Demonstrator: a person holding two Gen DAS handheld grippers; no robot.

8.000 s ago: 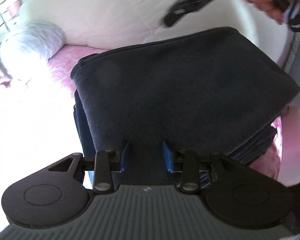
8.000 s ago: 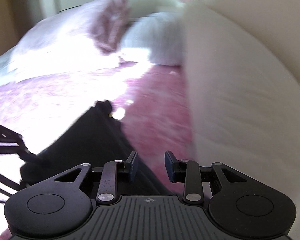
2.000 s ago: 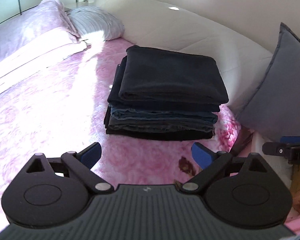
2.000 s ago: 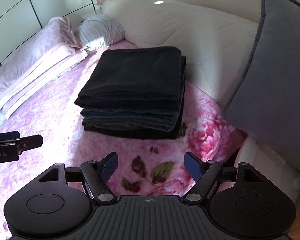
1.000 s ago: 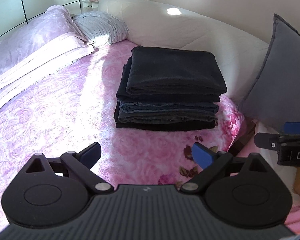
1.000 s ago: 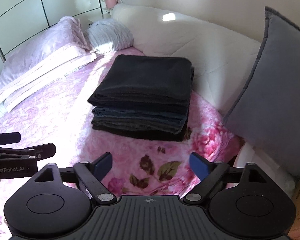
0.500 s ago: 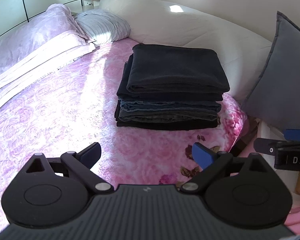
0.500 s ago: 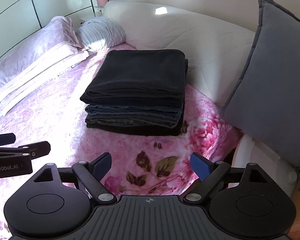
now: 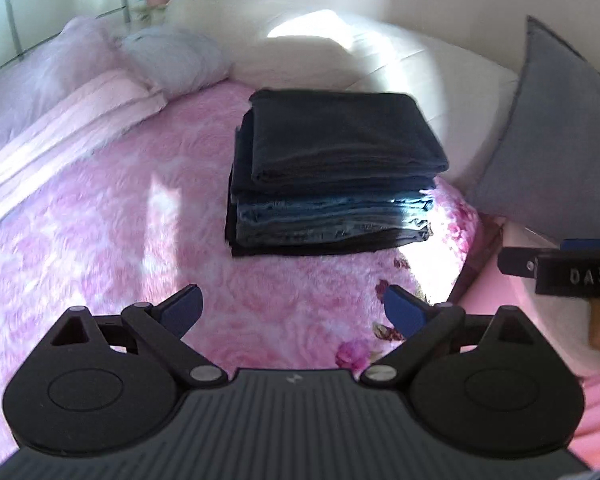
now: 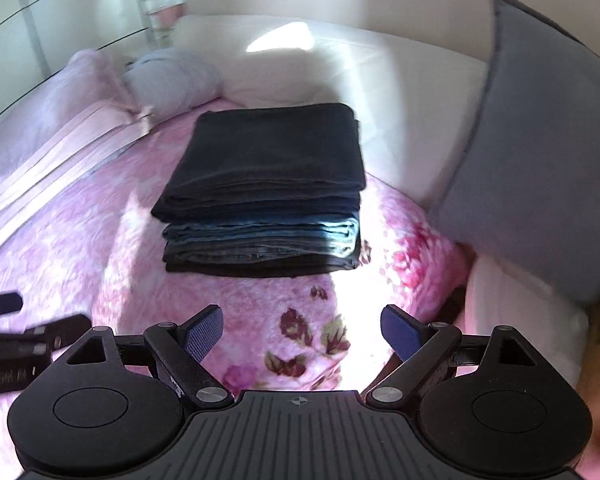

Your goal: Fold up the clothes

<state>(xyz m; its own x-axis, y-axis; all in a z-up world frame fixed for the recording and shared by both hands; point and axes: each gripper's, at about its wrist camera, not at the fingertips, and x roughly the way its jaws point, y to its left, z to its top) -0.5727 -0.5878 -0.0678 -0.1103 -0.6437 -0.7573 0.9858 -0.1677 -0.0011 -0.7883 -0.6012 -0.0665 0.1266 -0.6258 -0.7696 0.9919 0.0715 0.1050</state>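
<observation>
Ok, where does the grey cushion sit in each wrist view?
Left wrist: grey cushion at the right edge, right of the folded clothes stack.
Right wrist: grey cushion upper right, also right of the stack.
Shared landmark: the white headboard behind the stack.

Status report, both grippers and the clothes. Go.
Left gripper open, empty. Right gripper open, empty. Folded stack on pink bedspread, untouched. Nothing in the way.

left gripper (image 9: 292, 306): black body, ribbed grey top plate, two round side discs
right gripper (image 10: 302, 330): same build (small crosshair mark on plate)
fingers (image 10: 204, 334): black linkage arms, blue textured pads
pivots: silver screws
side lettering: white, "DAS" readable
</observation>
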